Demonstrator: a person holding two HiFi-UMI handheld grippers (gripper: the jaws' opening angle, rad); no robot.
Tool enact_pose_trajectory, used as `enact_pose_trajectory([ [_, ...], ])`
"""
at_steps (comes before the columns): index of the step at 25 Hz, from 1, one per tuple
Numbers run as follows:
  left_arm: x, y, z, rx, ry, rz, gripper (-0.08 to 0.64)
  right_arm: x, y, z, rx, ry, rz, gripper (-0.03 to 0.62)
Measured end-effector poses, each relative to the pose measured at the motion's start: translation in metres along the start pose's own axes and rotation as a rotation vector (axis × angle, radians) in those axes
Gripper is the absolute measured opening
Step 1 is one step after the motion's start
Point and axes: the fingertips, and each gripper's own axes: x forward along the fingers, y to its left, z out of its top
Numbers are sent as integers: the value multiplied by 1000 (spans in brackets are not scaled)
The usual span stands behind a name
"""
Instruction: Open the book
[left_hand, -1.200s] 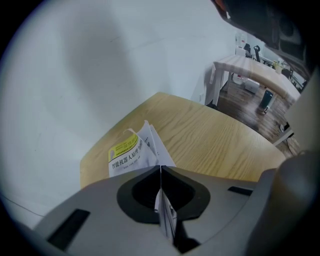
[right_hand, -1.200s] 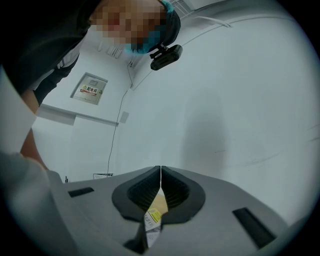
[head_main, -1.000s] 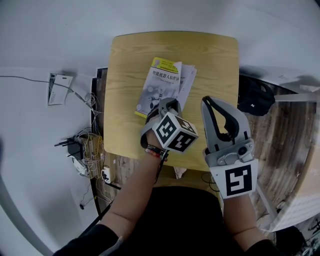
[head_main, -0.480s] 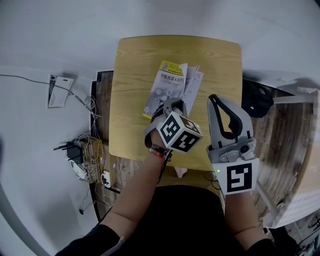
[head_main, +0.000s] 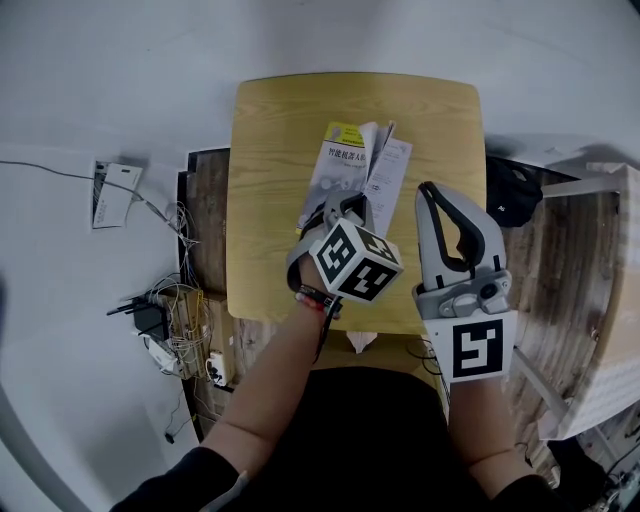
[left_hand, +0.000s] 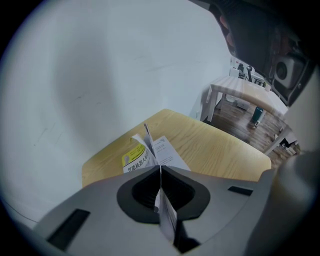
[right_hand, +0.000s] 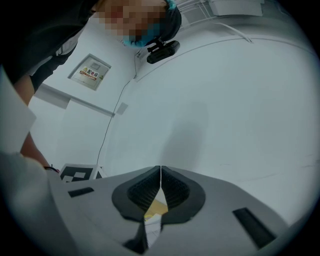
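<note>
Page (head_main: 388, 172) of the book (head_main: 335, 165) stands pinched in the left tongs (left_hand: 160, 169); right tongs (right_hand: 160, 172) seemingly clenched empty.

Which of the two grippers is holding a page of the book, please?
The left gripper: its fingers pinch a raised page of the book, while the right gripper is shut and empty.

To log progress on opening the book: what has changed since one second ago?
The left gripper, shut on a page, has raised it, so it stands steeper above the book. Unchanged: the grip on the page, the right gripper shut and empty beside it, the book lying on the table.
</note>
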Motion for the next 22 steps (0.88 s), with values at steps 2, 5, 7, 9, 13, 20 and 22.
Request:
enact_pose_trajectory([
  [2, -3, 4, -1, 6, -11, -3, 18, 2, 4, 3, -8, 1, -10, 29],
  [5, -8, 12, 0, 14, -29, -5, 18, 7, 10, 9, -22, -4, -22, 30],
  [7, -12, 17, -1, 20, -41, -4, 18, 9, 14, 13, -30, -9, -29, 30],
  [9, -15, 21, -3, 26, -51, -4, 18, 11, 19, 15, -34, -8, -34, 29],
  [13, -21, 34, -7, 32, -66, -3, 18, 19, 29, 21, -41, -12, -38, 29],
  [20, -29, 55, -17, 40, -86, -3, 19, 33, 45, 28, -48, -14, -52, 30],
  [22, -31, 63, -22, 36, -89, -3, 20, 36, 49, 30, -51, -17, -59, 30],
])
